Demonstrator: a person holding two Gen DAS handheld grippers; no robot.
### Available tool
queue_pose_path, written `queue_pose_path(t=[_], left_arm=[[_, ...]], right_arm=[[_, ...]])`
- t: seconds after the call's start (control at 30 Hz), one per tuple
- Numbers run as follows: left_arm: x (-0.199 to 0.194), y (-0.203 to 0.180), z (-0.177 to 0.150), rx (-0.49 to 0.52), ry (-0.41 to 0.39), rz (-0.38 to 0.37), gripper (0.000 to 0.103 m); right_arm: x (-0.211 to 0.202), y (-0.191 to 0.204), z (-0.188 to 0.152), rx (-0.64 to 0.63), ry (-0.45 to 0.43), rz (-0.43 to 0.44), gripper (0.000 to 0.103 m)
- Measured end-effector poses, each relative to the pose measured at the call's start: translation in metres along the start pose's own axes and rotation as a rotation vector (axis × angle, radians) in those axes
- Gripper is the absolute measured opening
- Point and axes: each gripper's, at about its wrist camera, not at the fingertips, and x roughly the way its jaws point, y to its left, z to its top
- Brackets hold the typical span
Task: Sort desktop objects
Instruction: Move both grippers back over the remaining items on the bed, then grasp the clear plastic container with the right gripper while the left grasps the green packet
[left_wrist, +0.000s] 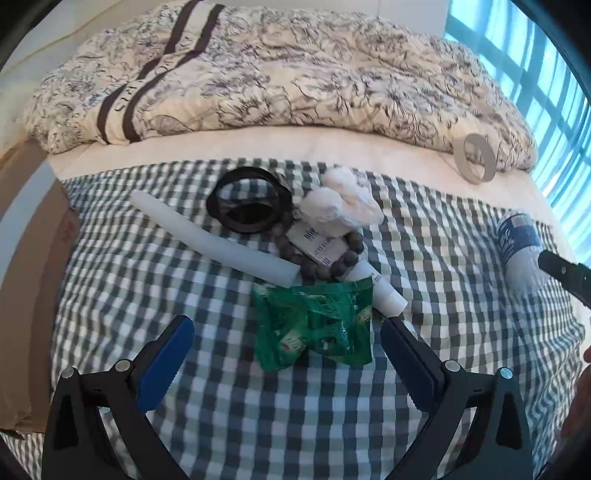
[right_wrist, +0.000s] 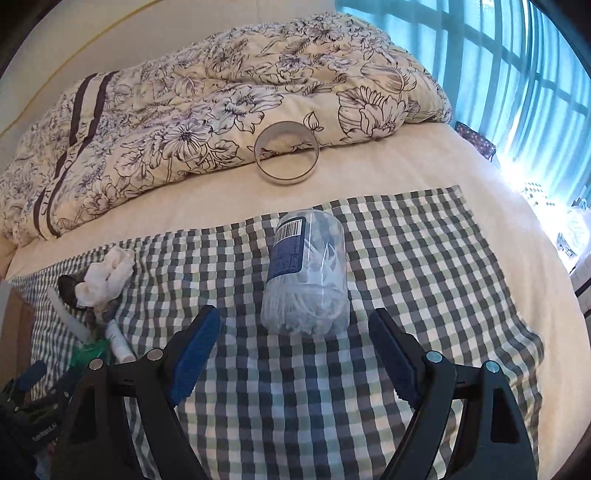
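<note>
Checked green, grey and white cloth (left_wrist: 110, 295) spreads over the cream bed (left_wrist: 258, 147), and we hold a hand-held gripper above it in each hand. Our left hand-held gripper (left_wrist: 286, 328) has its blue-padded jaws spread wide and empty, and between them lies a crinkled green plastic packet (left_wrist: 317, 325).

From the left wrist view we see the pile in detail: a long white tapered candle (left_wrist: 207, 240) lying slantwise, its thick end touching the green packet; a black plastic ring (left_wrist: 249, 203) behind it; a string of dark round beads (left_wrist: 332, 264) looped round a white barcoded tag (left_wrist: 317, 245); crumpled white tissue (left_wrist: 343, 203) on top; and a small white tube (left_wrist: 384, 291) poking out beside the packet. The right wrist view shows this pile only as a small cluster at its left edge, where the beads cannot be made out.

Our right hand-held gripper (right_wrist: 295, 325) is likewise open and grasping nothing. Just ahead of its jaws lies a clear plastic cylindrical jar with a blue label (right_wrist: 306, 273), on its side, full of thin white sticks. The left view catches only that jar's end at the right edge, partly behind a black finger of the other gripper.

Both views show a thin grey ring (right_wrist: 286, 153) standing on edge against the floral quilt (right_wrist: 184, 110), well apart from the pile. A window with teal curtains (right_wrist: 498, 55) is on the right.
</note>
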Motion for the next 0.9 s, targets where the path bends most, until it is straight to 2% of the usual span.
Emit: queue_pose_path(t=[0.33,0.57,0.6,0.63,0.67,0.7,0.73,0.77,0.8,0.9], left_arm=[[0.047,-0.013,-0.002,0.033,0.080,0.007,0.103],[0.051,-0.013,-0.002,0.045,0.051,0.004,0.101],[0.049,-0.013,-0.002,0.045,0.043,0.008,0.094],[0.048,-0.013,-0.003,0.047,0.040,0.006,0.086],[0.046,-0.013,-0.002,0.054,0.036,0.002,0.080],[0.043,-0.014,-0.002,0.064,0.032,-0.002,0.066],[0.040,-0.016,-0.002,0.073,0.031,-0.003,0.061],[0.038,-0.017,-0.002,0.081,0.032,-0.004,0.059],[0.035,-0.019,-0.002,0.089,0.033,-0.004,0.053],[0.026,-0.019,-0.005,0.091,0.021,-0.002,0.051]], right_arm=[[0.042,0.004,0.011,-0.024,0.044,-0.047,0.083],[0.062,-0.001,0.012,-0.006,0.079,-0.077,0.082],[0.062,-0.002,0.013,0.001,0.080,-0.070,0.074],[0.061,-0.004,0.012,0.012,0.083,-0.058,0.062],[0.060,-0.006,0.012,0.023,0.090,-0.048,0.063],[0.060,-0.006,0.012,0.029,0.095,-0.044,0.063],[0.058,-0.007,0.012,0.031,0.095,-0.044,0.063],[0.055,-0.007,0.011,0.032,0.095,-0.044,0.063],[0.053,-0.007,0.010,0.032,0.094,-0.039,0.063],[0.041,-0.006,0.005,0.030,0.087,-0.024,0.063]])
